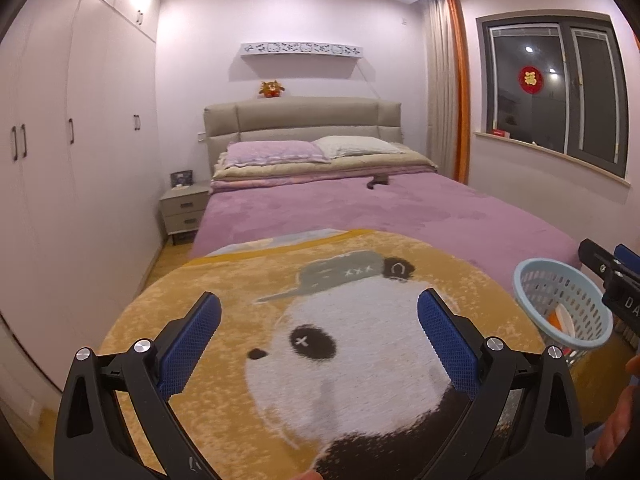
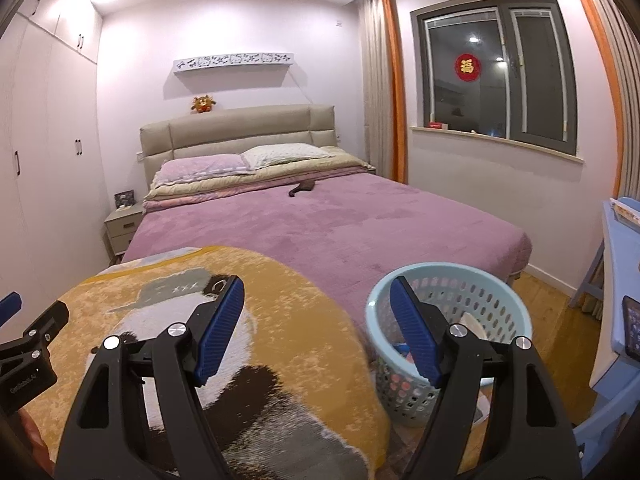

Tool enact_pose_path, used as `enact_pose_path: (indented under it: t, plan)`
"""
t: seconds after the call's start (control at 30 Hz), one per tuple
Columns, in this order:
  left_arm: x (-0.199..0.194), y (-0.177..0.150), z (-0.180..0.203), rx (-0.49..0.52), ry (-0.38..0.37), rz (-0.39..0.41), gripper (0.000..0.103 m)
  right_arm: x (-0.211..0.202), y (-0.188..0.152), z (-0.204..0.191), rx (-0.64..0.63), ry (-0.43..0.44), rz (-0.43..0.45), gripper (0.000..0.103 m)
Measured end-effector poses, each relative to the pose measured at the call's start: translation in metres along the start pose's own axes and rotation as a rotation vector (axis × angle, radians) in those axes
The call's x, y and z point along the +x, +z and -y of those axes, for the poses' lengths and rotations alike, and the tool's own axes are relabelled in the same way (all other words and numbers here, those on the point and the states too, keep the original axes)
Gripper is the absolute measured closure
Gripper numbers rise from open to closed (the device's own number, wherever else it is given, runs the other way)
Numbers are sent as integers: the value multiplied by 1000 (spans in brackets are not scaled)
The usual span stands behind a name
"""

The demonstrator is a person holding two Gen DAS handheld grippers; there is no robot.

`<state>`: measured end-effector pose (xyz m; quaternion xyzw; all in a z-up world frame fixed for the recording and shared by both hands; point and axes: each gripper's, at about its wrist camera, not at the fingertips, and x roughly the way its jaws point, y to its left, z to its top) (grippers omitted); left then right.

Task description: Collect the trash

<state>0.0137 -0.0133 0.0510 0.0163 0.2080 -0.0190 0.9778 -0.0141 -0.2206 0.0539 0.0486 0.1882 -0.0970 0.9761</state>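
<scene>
Both claws hang over the foot of the bed, spread wide and holding nothing: the left claw (image 1: 319, 314) sits above the yellow panda blanket (image 1: 320, 340), and the right claw (image 2: 317, 304) straddles the blanket's edge and the pale blue basket (image 2: 496, 280). That basket stands on the wooden floor just beside the bed's corner, with some scraps inside, a white piece and something orange (image 1: 558, 316) among them; what they are is hard to say. Up the purple bedspread (image 2: 340, 232), well away from both claws, a small dark object (image 2: 302, 189) lies near the folded quilts and the two pillows (image 2: 244, 160). The blanket covers the whole near end of the bed between the claws and that object. To the left runs a white wardrobe (image 1: 60, 160) with a grey nightstand (image 1: 184, 208) beside the headboard; to the right, a dark window (image 2: 496, 72) with a red paper cutout, orange-edged curtains, and a blue counter (image 2: 616, 248) with a phone (image 2: 632, 328) on its edge.
</scene>
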Motion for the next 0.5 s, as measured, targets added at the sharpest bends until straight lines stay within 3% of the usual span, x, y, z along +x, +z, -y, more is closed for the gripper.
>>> enact_pose_path:
  t: [0.2, 0.37, 0.5]
  plan:
    - [-8, -3, -14, 0, 48, 13, 7, -7, 2, -21, -34, 39, 15, 32]
    - [-13, -2, -37, -49, 67, -28, 7, -10, 9, -52, -79, 87, 20, 32]
    - [-13, -7, -56, -71, 135, -46, 7, -3, 5, -78, -116, 120, -2, 32]
